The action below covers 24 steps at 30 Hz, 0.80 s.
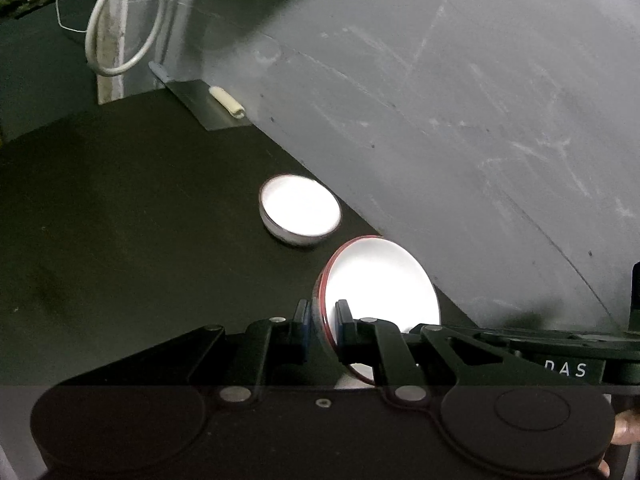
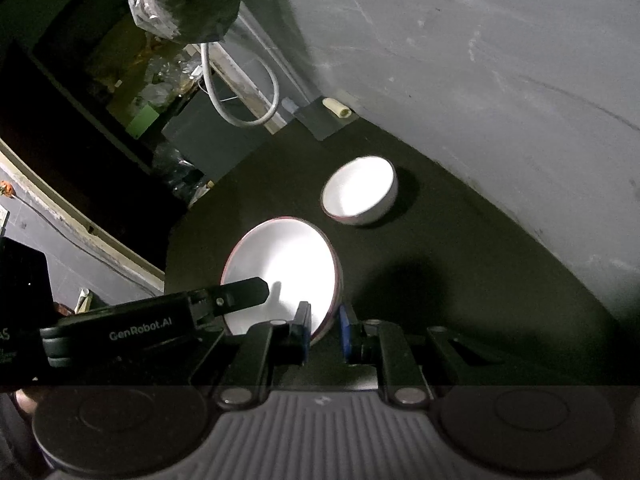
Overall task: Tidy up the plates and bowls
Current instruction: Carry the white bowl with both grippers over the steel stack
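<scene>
In the left wrist view the left tool [image 1: 323,322] is clamped on the rim of a red-rimmed white bowl [image 1: 380,280], one blue-padded finger outside the wall and one inside; the bowl sits tilted at lower centre of the frame, close to the grey wall [image 1: 460,100]. Its white inside shows nothing in it. Above and to the left of it, a second white bowl [image 1: 300,210] stands upright on the dark desk [image 1: 140,220], apart from the held one, its glaring interior showing no contents. In the right wrist view the right tool [image 2: 325,326] grips the same red-rimmed bowl [image 2: 284,272] at its rim near lower centre, while the left tool's finger [image 2: 240,294] reaches in from the left. The other bowl [image 2: 360,192] stands upper right of it. A white cable [image 1: 120,28] loops at upper left.
</scene>
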Each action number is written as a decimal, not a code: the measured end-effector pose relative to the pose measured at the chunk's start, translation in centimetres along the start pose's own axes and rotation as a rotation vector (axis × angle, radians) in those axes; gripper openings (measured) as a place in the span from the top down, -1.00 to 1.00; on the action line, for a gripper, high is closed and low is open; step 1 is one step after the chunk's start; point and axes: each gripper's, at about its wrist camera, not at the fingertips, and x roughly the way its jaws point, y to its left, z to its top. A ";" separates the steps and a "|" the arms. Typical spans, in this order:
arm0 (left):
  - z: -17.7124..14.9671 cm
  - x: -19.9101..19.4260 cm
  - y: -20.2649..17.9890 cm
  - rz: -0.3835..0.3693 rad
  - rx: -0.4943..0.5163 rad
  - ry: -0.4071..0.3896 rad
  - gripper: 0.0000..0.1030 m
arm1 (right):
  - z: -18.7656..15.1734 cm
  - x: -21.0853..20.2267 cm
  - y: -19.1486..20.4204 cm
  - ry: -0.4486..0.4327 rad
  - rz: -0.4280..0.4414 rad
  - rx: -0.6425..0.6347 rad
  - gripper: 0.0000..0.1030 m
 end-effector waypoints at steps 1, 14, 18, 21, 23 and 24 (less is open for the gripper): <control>-0.2 0.0 -0.2 -0.003 0.004 0.007 0.76 | -0.3 -0.2 -0.2 0.007 0.000 0.011 0.68; -3.0 1.3 -2.1 -0.047 0.060 0.124 0.76 | -3.6 -1.6 -2.3 0.092 -0.043 0.075 0.68; -3.7 1.6 -2.7 -0.050 0.083 0.154 0.75 | -4.1 -1.6 -2.6 0.113 -0.057 0.082 0.68; -3.9 1.9 -2.9 -0.045 0.094 0.175 0.75 | -4.3 -1.5 -2.7 0.122 -0.067 0.082 0.68; -4.1 2.0 -2.9 -0.040 0.097 0.186 0.75 | -4.4 -1.4 -2.6 0.128 -0.071 0.079 0.68; -4.2 2.0 -2.9 -0.038 0.097 0.191 0.75 | -4.4 -1.4 -2.6 0.131 -0.072 0.078 0.68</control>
